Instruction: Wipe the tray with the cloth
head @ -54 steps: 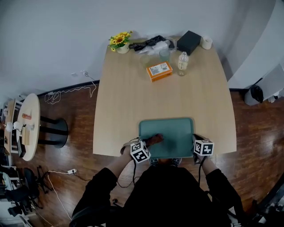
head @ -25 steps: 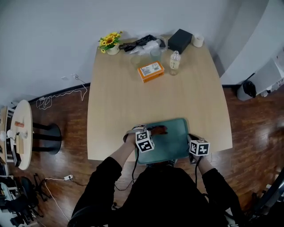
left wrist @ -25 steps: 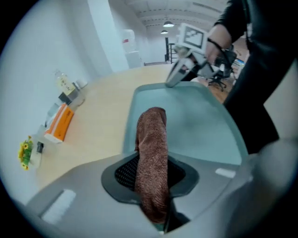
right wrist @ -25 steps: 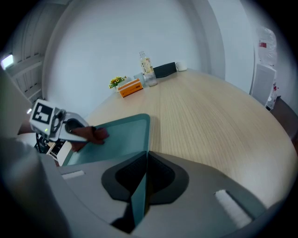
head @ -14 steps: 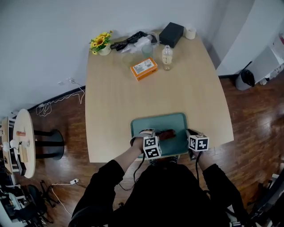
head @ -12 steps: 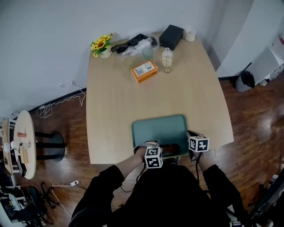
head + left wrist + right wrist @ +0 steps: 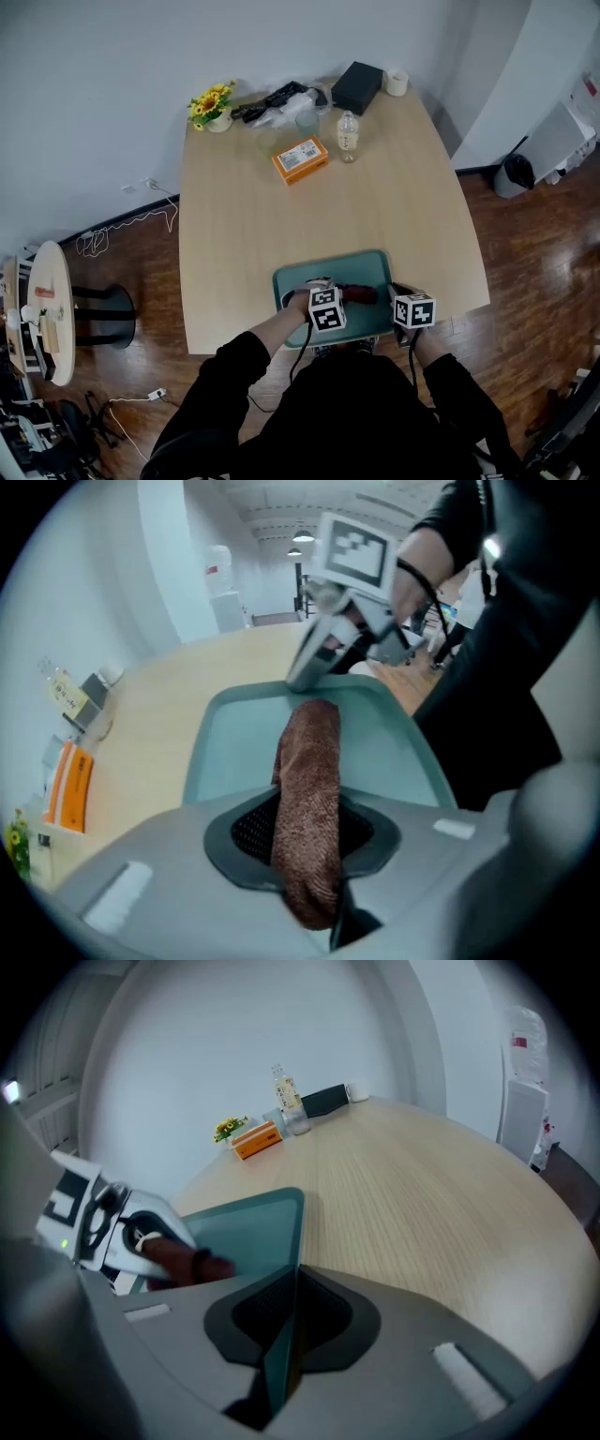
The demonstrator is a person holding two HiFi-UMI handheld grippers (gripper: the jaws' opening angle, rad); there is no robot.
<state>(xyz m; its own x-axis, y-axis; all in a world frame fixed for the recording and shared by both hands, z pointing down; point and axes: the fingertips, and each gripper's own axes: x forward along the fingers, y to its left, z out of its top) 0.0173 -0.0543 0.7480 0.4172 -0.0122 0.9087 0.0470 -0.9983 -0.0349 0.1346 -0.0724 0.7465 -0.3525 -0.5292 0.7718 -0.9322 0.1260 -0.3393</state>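
Across the tray (image 7: 321,272), our left gripper (image 7: 307,846) is sweeping its clamped cloth (image 7: 311,752) rightward, seemingly onto unwiped area. Our right gripper (image 7: 286,1335) is pinching the rim.

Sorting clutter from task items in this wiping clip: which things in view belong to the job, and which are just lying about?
In the job:
- tray, its rim clamped by the right gripper
- brown cloth, pinched in the left gripper

Lying about, all far from the tray:
- orange box
- clear bottle
- black box
- flower pot
- white roll
- black cables
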